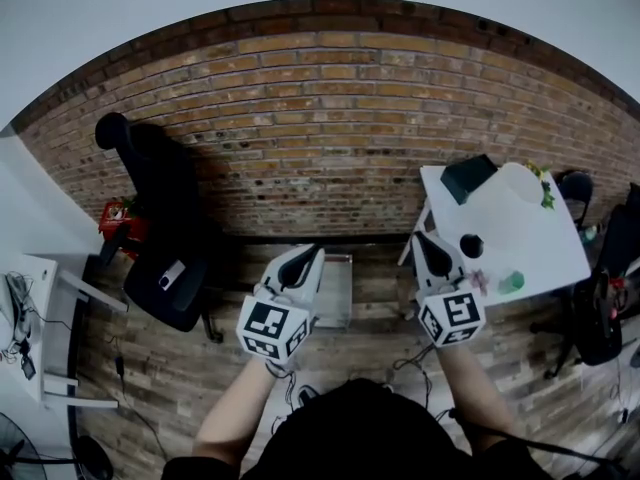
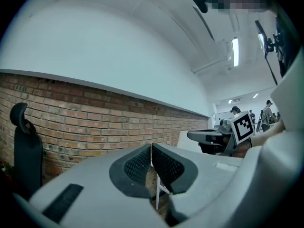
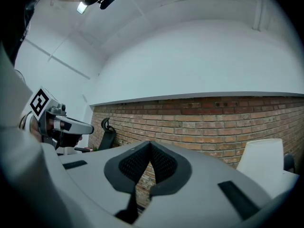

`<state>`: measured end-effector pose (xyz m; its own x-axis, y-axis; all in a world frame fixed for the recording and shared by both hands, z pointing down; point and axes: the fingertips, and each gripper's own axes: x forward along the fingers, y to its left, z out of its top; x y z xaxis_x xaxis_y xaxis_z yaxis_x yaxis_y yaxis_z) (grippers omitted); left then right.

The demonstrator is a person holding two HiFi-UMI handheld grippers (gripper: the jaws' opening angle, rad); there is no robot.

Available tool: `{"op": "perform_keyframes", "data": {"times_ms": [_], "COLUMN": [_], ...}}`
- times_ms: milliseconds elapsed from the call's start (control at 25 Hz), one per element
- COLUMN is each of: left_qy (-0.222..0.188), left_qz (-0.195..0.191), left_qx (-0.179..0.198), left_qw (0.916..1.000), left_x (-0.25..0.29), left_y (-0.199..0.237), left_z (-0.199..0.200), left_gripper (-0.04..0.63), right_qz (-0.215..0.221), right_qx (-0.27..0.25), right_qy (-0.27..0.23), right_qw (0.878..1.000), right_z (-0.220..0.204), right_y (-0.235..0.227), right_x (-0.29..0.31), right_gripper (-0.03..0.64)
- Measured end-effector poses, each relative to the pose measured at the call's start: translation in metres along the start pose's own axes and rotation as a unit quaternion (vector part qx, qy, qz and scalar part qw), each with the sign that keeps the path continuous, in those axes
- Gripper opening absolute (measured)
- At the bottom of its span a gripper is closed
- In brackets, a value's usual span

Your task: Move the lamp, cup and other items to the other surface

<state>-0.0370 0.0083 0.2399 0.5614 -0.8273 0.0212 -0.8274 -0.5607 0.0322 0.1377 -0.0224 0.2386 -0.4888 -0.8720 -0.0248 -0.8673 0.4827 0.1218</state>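
Note:
In the head view both grippers are held up side by side, facing a brick wall. My left gripper [image 1: 311, 254] [image 2: 151, 147] is shut with nothing between its pads. My right gripper [image 1: 421, 239] [image 3: 150, 144] is shut and empty too, its tip near the left edge of a white table [image 1: 545, 240]. On that table stand a black lamp-like thing [image 1: 468, 177], a dark cup [image 1: 471, 245], a small green item [image 1: 511, 282] and a plant [image 1: 546, 189]. Neither gripper touches any of them.
A small pale side table [image 1: 336, 290] stands by the wall between the grippers. A black office chair [image 1: 165, 268] is at the left, with a red thing [image 1: 118, 218] behind it. Another white table [image 1: 25, 328] with cables is at the far left. More chairs crowd the right edge.

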Motion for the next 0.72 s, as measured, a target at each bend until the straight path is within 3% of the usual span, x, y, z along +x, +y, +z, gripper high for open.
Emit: {"op": "perform_keyframes", "data": {"times_ms": [720], "left_qy": [0.009], "left_qz": [0.0], "left_qx": [0.011], "left_qw": [0.9999], "left_x": [0.0105], "left_y": [0.0035], "left_z": [0.0027], "left_gripper": [0.006], "right_qz": [0.018], "right_qx": [-0.007], "right_qy": [-0.004], "right_qw": [1.0], "right_z": [-0.0002], "right_y": [0.0013], "right_x": [0.005], "right_gripper": [0.005]}}
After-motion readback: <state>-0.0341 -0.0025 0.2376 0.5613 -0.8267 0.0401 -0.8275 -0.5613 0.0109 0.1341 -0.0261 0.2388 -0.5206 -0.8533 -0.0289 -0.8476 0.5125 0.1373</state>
